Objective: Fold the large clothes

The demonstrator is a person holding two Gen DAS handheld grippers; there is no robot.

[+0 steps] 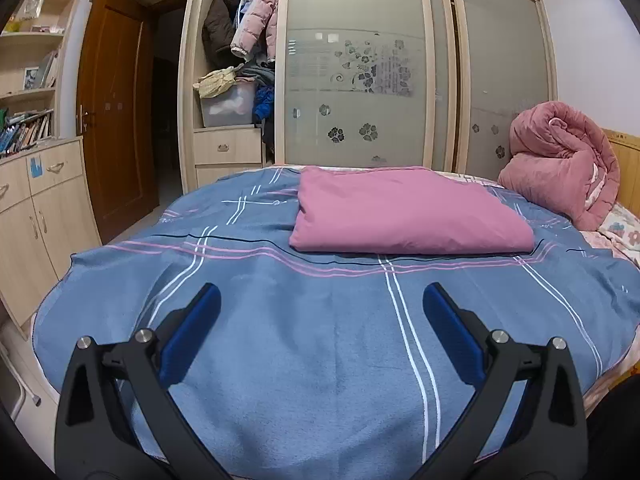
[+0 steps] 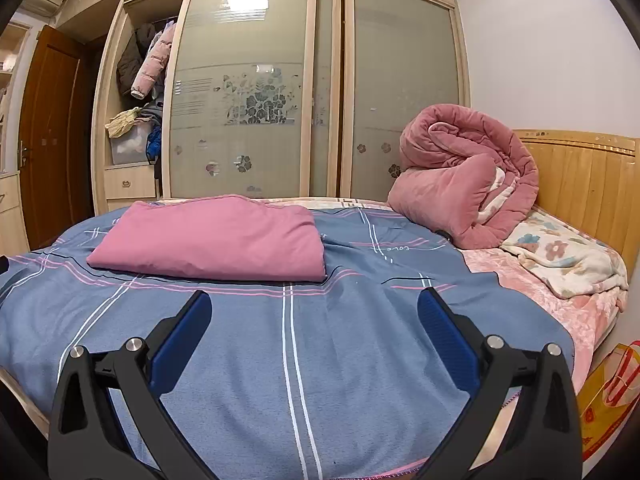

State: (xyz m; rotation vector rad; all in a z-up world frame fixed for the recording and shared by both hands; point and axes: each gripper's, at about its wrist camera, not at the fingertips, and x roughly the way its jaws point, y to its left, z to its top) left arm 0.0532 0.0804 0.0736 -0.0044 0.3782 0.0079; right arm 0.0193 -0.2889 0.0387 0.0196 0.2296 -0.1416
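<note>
A folded pink cloth lies flat on a blue striped sheet spread over the bed; it also shows in the right wrist view on the sheet. My left gripper is open and empty, above the sheet's near part, short of the pink cloth. My right gripper is open and empty, likewise above the near sheet, with the pink cloth ahead to the left.
A rolled pink quilt sits by the wooden headboard, with a floral blanket beside it. A wardrobe with glass sliding doors stands behind the bed. Cabinets stand left. A yellow bag sits at the bed's right.
</note>
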